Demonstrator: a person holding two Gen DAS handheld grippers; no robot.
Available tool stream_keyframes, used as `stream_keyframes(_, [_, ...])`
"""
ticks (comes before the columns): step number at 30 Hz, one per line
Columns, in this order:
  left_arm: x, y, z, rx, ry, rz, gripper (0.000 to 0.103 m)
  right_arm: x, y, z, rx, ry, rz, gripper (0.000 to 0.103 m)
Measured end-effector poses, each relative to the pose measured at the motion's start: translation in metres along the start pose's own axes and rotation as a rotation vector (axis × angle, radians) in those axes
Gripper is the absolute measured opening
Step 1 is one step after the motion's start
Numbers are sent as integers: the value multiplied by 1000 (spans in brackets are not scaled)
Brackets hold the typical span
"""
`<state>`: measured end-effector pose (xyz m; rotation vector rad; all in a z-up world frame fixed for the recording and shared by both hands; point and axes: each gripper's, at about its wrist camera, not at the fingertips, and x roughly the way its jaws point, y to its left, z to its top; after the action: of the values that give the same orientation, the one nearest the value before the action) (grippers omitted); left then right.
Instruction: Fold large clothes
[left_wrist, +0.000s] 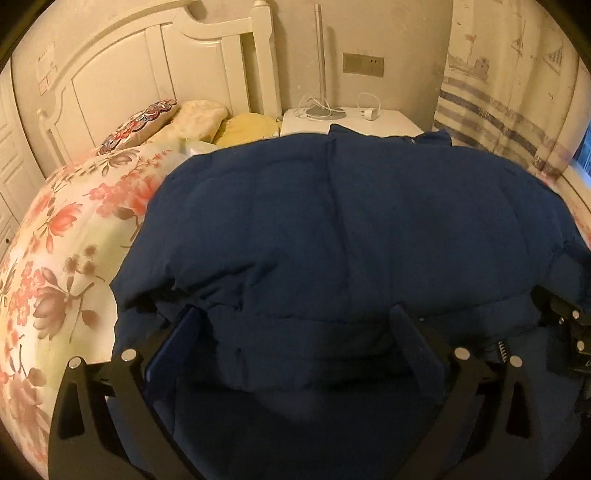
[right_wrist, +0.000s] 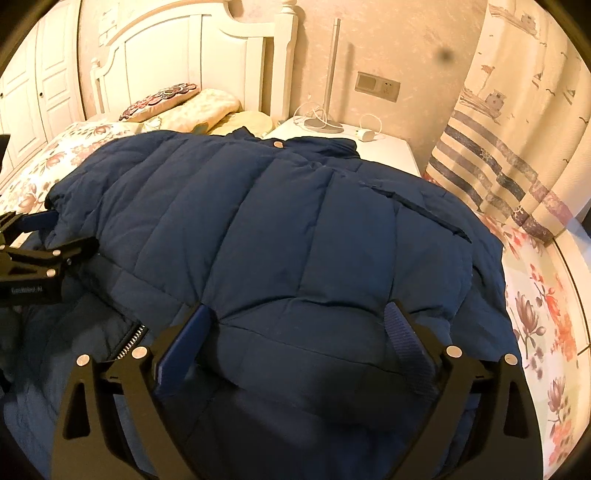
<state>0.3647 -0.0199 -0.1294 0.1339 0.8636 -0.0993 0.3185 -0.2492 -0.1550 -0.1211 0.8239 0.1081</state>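
Note:
A large navy quilted jacket (left_wrist: 332, 221) lies spread on the floral bed, collar toward the headboard; it also fills the right wrist view (right_wrist: 295, 229). My left gripper (left_wrist: 295, 325) is open, its fingers wide apart and resting on the jacket's near edge at the left side. My right gripper (right_wrist: 299, 321) is open too, fingers wide apart on the near edge at the right side, beside the zipper (right_wrist: 131, 341). Each gripper shows in the other's view: the right one (left_wrist: 565, 325) at the right edge, the left one (right_wrist: 33, 254) at the left edge.
The floral bedspread (left_wrist: 66, 258) shows to the left and to the right (right_wrist: 546, 295). Pillows (left_wrist: 155, 122) lie by the white headboard (left_wrist: 147, 62). A white nightstand (left_wrist: 391, 122) holds a lamp base and a charger. A striped curtain (right_wrist: 509, 147) hangs at right.

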Motion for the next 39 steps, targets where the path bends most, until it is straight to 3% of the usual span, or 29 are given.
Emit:
stream_keyframes(3, [1,-2,-2,22,-11,28,101,-15,-17,5,84,-42,38,90])
stream_keyframes(7, [3,1,-1,12,-9,15,101,-42,-54,20,244,-168,-39,93])
stream_keyframes(8, [3,1,-1,14,-9,16,101,-39,-61,24,269,-165,-55,93])
stream_keyframes(11, [4,1,0,16,-10,16,101,15,-70,25,227,30,-99,94])
stream_keyframes(13, [3,2,0,12,-11,11,101,28,-77,21,262,52,-42,96])
stream_keyframes(18, [4,3,-1,10,-10,8,101,18,-83,17,299,30,-24,95])
stream_keyframes(20, [4,4,-1,10,-11,9,101,-8,-80,13,326,-37,-72,95])
stream_keyframes(21, [3,3,-1,10,-12,11,101,-27,-74,11,333,-92,-41,95])
stream_keyframes(24, [2,1,-1,13,-14,18,101,-64,-38,2,231,-143,52,96])
stream_keyframes(26, [2,0,-1,15,-15,23,101,-66,-7,-9,92,-73,59,96])
stream_keyframes(29, [0,-1,-2,18,-20,32,101,-35,26,-36,-56,120,57,98])
stream_keyframes(33, [-24,-3,-13,18,-73,99,99,-30,22,-42,-3,158,49,98])
stream_keyframes(35, [-49,-8,-29,49,-106,32,100,-41,20,-43,30,137,47,98])
stream_keyframes(37, [-69,-23,-49,133,-108,-6,101,-56,21,-48,34,95,62,98])
stream_keyframes(39, [-71,-40,-68,233,-65,25,101,-57,22,-57,22,118,26,98])
